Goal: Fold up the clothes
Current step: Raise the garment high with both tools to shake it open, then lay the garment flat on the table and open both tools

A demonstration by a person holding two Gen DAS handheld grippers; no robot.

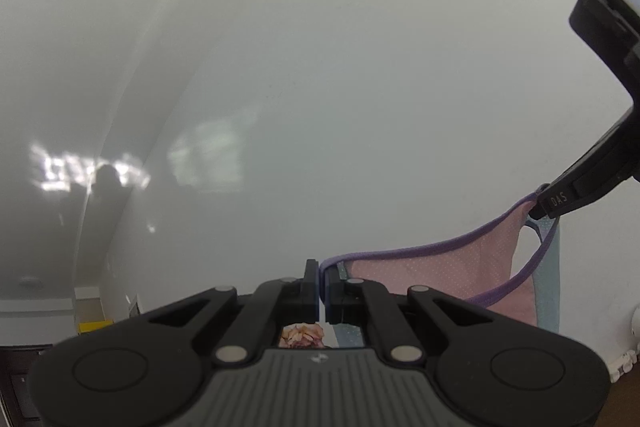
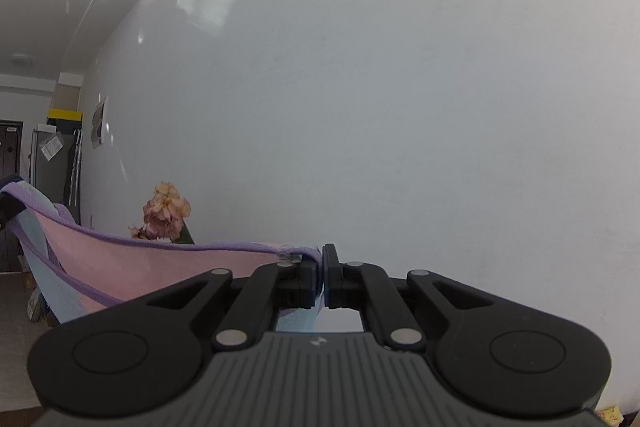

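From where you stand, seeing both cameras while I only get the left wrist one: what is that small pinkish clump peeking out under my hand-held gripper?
Observer: A bunch of dried flowers, standing against the white wall behind the garment.
Operator: And the black thing coming in at my right edge, is it really gripping the cloth?
Observer: Yes. That is the right hand-held gripper, shut on the garment's purple-trimmed edge.
Operator: Anything else in the room?
Observer: At the far left there is a dark door and a grey cabinet with a paper stuck on it.
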